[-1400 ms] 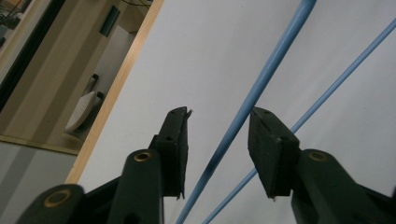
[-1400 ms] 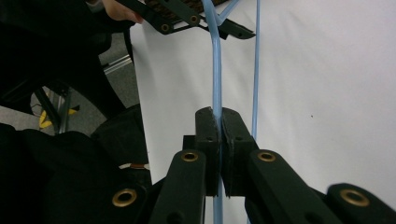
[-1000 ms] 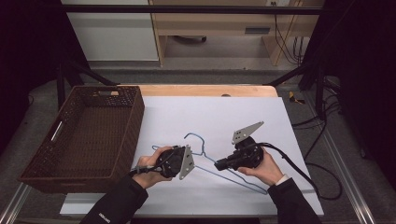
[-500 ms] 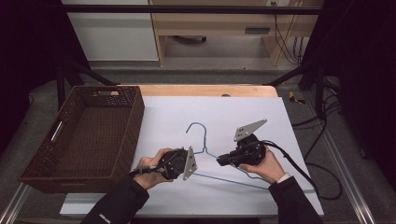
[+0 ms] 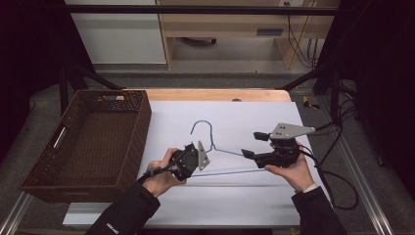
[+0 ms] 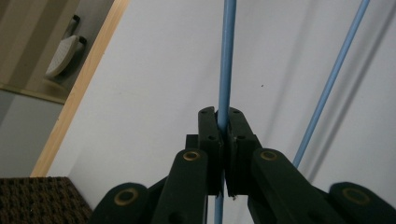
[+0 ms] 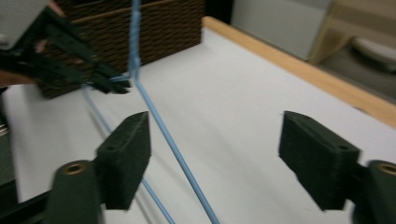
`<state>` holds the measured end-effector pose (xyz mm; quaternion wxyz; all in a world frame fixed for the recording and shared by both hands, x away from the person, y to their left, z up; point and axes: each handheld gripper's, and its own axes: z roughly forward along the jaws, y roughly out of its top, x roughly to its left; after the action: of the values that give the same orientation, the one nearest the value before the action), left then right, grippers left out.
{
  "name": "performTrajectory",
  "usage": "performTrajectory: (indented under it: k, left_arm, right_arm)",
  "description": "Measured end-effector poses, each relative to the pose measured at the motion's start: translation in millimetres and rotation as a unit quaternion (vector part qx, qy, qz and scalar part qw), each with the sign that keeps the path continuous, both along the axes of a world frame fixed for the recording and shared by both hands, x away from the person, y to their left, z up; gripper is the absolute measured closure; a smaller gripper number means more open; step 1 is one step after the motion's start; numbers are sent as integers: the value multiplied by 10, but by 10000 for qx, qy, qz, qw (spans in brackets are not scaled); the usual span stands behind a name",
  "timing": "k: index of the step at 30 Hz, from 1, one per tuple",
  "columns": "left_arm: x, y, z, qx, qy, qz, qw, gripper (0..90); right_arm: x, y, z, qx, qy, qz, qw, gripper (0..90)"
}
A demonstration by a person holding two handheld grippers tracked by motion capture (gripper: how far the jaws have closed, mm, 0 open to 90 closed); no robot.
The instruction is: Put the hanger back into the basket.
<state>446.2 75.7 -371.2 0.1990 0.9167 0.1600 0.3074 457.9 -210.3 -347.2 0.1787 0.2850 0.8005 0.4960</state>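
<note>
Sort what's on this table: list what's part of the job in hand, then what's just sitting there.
In the job:
- blue wire hanger
- left gripper, fingers shut on the hanger's wire
- right gripper, fingers just opened, wire between them untouched

Lying about:
- brown wicker basket, at the table's left
- white table sheet

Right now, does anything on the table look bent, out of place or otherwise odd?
Nothing looks damaged or spilled. The blue wire hanger is whole. The left gripper is clamped on one of its wires, and the right gripper, whose jaws have just opened, has a wire between them untouched. The wicker basket sits squarely.
</note>
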Motion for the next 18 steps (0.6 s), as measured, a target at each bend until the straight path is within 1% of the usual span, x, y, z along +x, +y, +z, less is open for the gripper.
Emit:
performTrajectory:
  k: [1, 4, 5, 7, 9, 11, 13, 14, 15, 16, 18]
  left_arm:
    - [18, -2, 7, 7, 7, 88, 10000, 869]
    - [82, -1, 32, -24, 56, 313, 9995, 869]
    - [104, -3, 36, -73, 66, 393, 9992, 869]
    - [146, -6, 55, -53, 91, 506, 9987, 869]
    - [189, -9, 79, -48, 126, 617, 9980, 870]
    - [229, -10, 107, -93, 148, 714, 9973, 869]
    - [264, -2, 146, -176, 201, 762, 9967, 869]
    - [278, 2, 173, -167, 212, 808, 9964, 869]
    - [289, 1, 194, -247, 209, 829, 9960, 870]
    - [300, 3, 224, -273, 244, 854, 9957, 870]
    - [320, 4, 289, -338, 198, 945, 9948, 870]
  right_arm:
    - [-11, -41, -3, 49, -32, -138, 9999, 195]
    - [-46, -152, -44, 127, -52, -417, 9990, 123]
    - [-60, -186, -63, 149, -69, -504, 9986, 108]
    - [-89, -248, -104, 242, -81, -624, 9977, 94]
    - [-118, -305, -143, 288, -105, -700, 9971, 88]
    - [-152, -355, -181, 363, -88, -755, 9964, 80]
    - [-189, -400, -217, 403, -57, -788, 9961, 77]
    - [-211, -422, -236, 429, -55, -828, 9956, 74]
    - [-232, -445, -254, 435, -56, -854, 9954, 74]
    - [-252, -469, -272, 455, -44, -865, 9952, 74]
    - [-297, -505, -309, 511, -16, -957, 9941, 73]
